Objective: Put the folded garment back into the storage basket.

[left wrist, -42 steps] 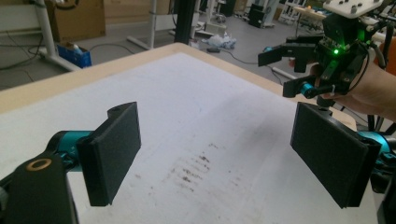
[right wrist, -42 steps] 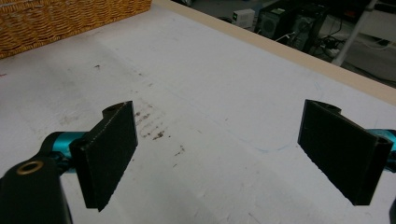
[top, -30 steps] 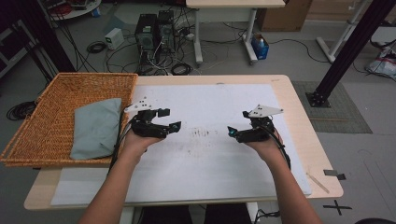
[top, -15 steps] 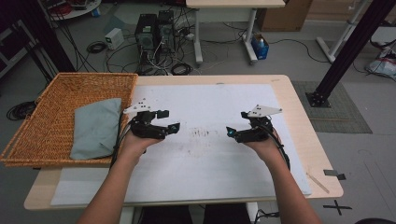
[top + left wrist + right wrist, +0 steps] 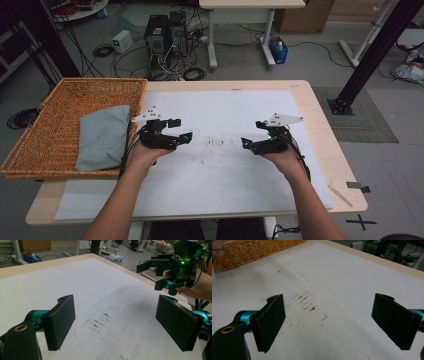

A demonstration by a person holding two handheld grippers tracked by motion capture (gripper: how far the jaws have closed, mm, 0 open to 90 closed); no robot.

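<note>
Our left gripper (image 5: 186, 136) has its fingers (image 5: 60, 321) spread wide with nothing between them, and our right gripper (image 5: 246, 143) is just as wide open and just as empty, its fingers (image 5: 270, 320) framing only bare sheet (image 5: 225, 170). Both hover above the white sheet that covers the table (image 5: 320, 125), tips turned toward each other across a patch of brown smudges (image 5: 216, 143) that lies between them and a little beyond.

The thing we judge to be in hand, the folded grey cloth (image 5: 102, 136), lies behind the left fingers, inside the wicker basket (image 5: 50, 150) just beside that hand, and well apart from the right fingers.

What could go wrong starts with direction: the left fingers point away from the cloth, so we would have to swing the hand round over the basket's near wall, and a low sweep could knock the rim and shove the basket along the table or off its edge, which it already overhangs on the far side from the fingers. A shallow pinch might catch only the top fold, so the cloth would open and drag as we lift. The trailing cable at the left wrist could snag the wicker. If both hands go in together, the fingers may collide.
</note>
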